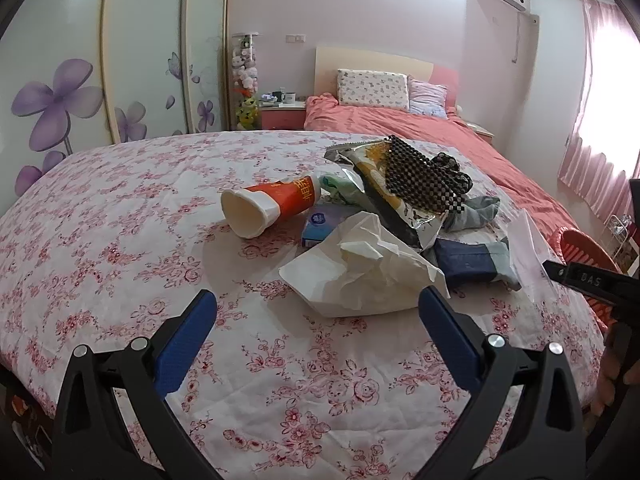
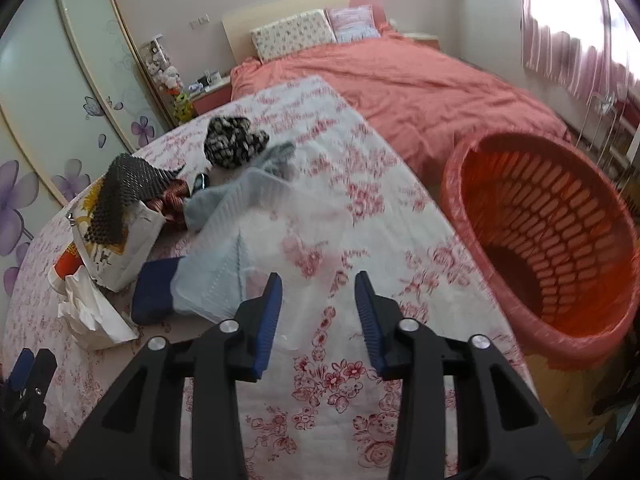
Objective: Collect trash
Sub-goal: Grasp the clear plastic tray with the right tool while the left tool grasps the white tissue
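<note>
Left wrist view: the left tongs (image 1: pixel 318 306) hang released, blue pads wide apart, over a bench covered by a white cloth with pink flowers (image 1: pixel 120 240). Just past their tips lies a crumpled white paper bag (image 1: pixel 360 276). Behind it a tipped orange-and-white paper cup (image 1: pixel 272 204) lies on its side, beside a small blue tissue pack (image 1: pixel 320 226), a torn foil snack wrapper (image 1: pixel 384 188), a black-and-white checked cloth (image 1: pixel 424 178) and a folded navy garment (image 1: pixel 466 264).

Right wrist view: the right tongs (image 2: pixel 318 292) stand partly parted with nothing pressed between the pads. A clear plastic tray (image 2: pixel 248 240) lies on the cloth just ahead of the left pad; whether it touches is unclear. A red slatted plastic basket (image 2: pixel 460 184) stands beside the bench at the right, empty inside as far as shows. A bed with a salmon cover (image 2: pixel 420 92) lies beyond.
</note>
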Action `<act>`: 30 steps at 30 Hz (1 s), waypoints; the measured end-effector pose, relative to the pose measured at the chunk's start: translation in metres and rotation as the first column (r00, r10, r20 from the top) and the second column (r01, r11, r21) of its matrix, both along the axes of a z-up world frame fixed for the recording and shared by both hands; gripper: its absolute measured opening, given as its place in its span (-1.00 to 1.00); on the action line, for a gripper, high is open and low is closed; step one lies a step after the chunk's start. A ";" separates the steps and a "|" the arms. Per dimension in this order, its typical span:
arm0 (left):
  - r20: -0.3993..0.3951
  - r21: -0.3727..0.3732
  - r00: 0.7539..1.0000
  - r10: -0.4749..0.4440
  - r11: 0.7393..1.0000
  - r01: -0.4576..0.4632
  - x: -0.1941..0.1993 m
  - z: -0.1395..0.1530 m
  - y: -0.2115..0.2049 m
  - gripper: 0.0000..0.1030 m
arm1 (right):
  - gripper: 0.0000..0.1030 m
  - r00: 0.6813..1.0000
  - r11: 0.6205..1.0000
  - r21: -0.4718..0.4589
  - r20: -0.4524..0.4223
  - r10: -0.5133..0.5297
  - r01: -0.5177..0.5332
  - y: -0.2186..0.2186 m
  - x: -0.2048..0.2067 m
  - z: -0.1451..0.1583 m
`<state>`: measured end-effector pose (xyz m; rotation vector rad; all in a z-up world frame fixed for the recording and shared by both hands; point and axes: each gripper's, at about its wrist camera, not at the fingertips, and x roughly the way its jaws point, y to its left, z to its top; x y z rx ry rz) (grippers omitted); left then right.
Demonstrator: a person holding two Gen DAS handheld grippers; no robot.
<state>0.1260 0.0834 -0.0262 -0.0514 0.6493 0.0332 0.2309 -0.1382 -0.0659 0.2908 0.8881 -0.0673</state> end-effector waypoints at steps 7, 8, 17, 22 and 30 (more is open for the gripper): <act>-0.011 -0.010 1.000 -0.012 1.000 0.012 0.006 -0.002 -0.001 0.90 | -0.84 0.999 0.998 0.040 -0.025 0.040 -0.039 0.005 0.004 -0.011; -0.015 -0.016 1.000 -0.016 1.000 0.015 0.008 -0.003 -0.001 0.89 | -0.87 0.999 0.999 0.030 -0.015 0.035 -0.035 0.006 0.002 -0.008; -0.056 -0.078 0.997 -0.055 0.996 0.050 0.031 -0.001 -0.008 0.75 | -0.90 0.999 0.999 -0.041 0.042 0.011 -0.009 -0.002 -0.012 0.013; -0.074 -0.065 0.996 -0.054 0.997 0.049 0.045 0.000 -0.019 0.75 | -0.90 0.999 0.999 -0.048 0.037 0.008 -0.006 -0.007 -0.018 0.011; -0.167 -0.107 0.979 -0.118 0.989 0.101 0.055 -0.027 -0.028 0.08 | -0.89 0.999 0.999 -0.052 0.032 0.005 -0.003 -0.013 -0.030 0.012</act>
